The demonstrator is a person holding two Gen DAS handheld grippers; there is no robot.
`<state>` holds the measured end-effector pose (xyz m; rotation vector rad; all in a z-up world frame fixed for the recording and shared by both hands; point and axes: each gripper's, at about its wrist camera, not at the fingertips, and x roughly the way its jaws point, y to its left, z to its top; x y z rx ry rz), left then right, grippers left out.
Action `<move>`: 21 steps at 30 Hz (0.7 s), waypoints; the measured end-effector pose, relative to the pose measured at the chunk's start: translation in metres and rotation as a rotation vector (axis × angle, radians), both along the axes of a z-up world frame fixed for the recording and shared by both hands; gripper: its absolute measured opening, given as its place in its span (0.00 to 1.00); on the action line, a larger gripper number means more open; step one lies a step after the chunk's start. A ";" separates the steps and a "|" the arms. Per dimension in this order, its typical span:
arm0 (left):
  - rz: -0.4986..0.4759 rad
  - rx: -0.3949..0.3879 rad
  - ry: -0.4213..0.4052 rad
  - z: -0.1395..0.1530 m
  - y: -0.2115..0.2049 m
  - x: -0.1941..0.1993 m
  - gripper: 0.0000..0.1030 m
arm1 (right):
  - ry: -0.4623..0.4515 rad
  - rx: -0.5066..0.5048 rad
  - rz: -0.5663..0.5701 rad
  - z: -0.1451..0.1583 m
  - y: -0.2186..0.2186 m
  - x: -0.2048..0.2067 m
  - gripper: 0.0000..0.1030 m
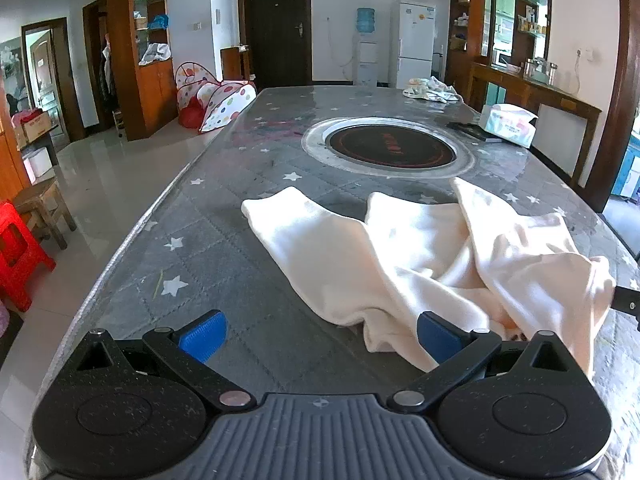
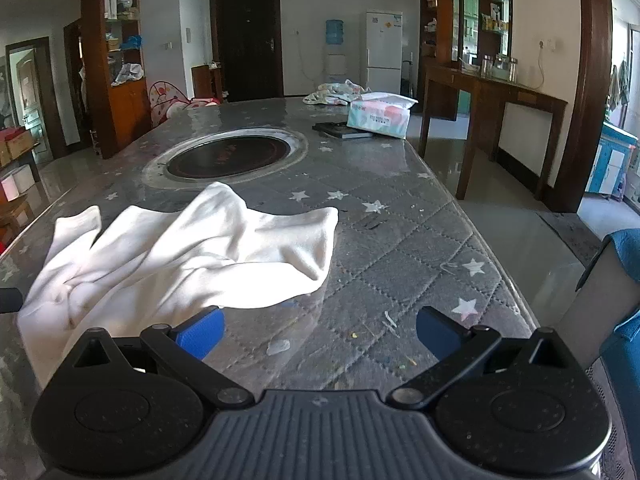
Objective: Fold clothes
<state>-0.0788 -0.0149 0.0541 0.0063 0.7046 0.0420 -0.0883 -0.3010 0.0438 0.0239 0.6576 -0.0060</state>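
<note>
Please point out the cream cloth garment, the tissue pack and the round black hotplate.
Cream cloth garment point(image 1: 424, 256): left wrist view, on its crumpled middle.
White soft tissue pack point(image 2: 378, 116): right wrist view, on its front face.
Round black hotplate point(image 1: 388, 147): left wrist view, on its centre.

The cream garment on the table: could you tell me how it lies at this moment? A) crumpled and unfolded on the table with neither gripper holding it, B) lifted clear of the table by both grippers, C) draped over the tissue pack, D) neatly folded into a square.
A: the cream garment lies rumpled on the table, and the left gripper and right gripper are both open, gripping nothing.
</note>
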 end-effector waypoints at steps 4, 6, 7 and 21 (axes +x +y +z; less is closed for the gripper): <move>-0.007 -0.001 0.004 0.004 -0.005 -0.008 1.00 | -0.016 0.017 0.005 0.006 0.002 -0.010 1.00; -0.016 -0.002 0.003 0.006 -0.008 -0.011 1.00 | -0.022 0.023 0.013 0.008 0.004 -0.013 1.00; -0.018 0.000 0.001 0.007 -0.009 -0.013 1.00 | -0.024 0.023 0.017 0.009 0.005 -0.015 1.00; -0.069 0.006 -0.002 0.012 -0.026 -0.026 1.00 | -0.026 0.037 0.058 0.015 0.022 -0.033 1.00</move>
